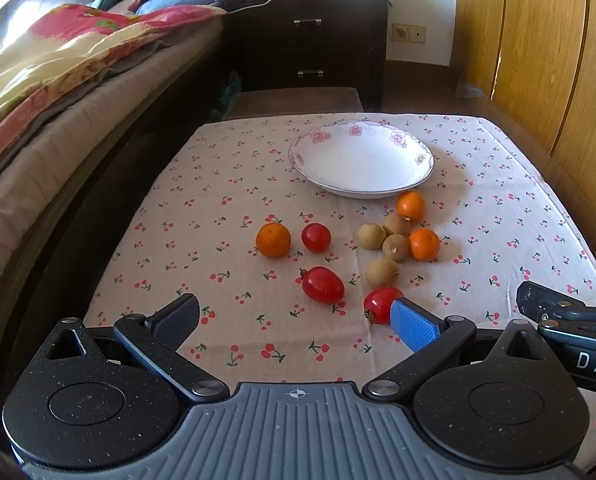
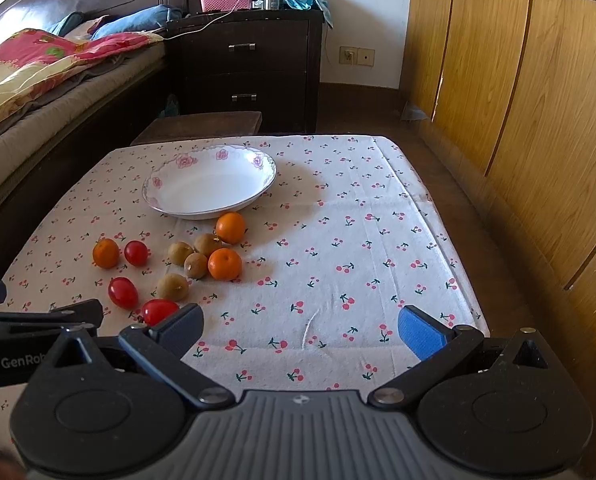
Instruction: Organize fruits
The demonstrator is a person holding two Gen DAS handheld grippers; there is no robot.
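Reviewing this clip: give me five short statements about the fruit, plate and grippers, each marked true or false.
1. The plate holds no fruit. True.
2. Three oranges lie on the tablecloth. True.
3. The left gripper grips a tomato. False: it is open, with nothing between its fingers.
4. There are six tomatoes. False: three.
5. The right gripper is open. True.

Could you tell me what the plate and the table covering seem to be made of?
Plate: likely glazed ceramic or porcelain, glossy white with printed pink flowers and a thin dark rim line. Table covering: apparently woven cotton-like fabric, matte, cherry-printed, with creases showing.
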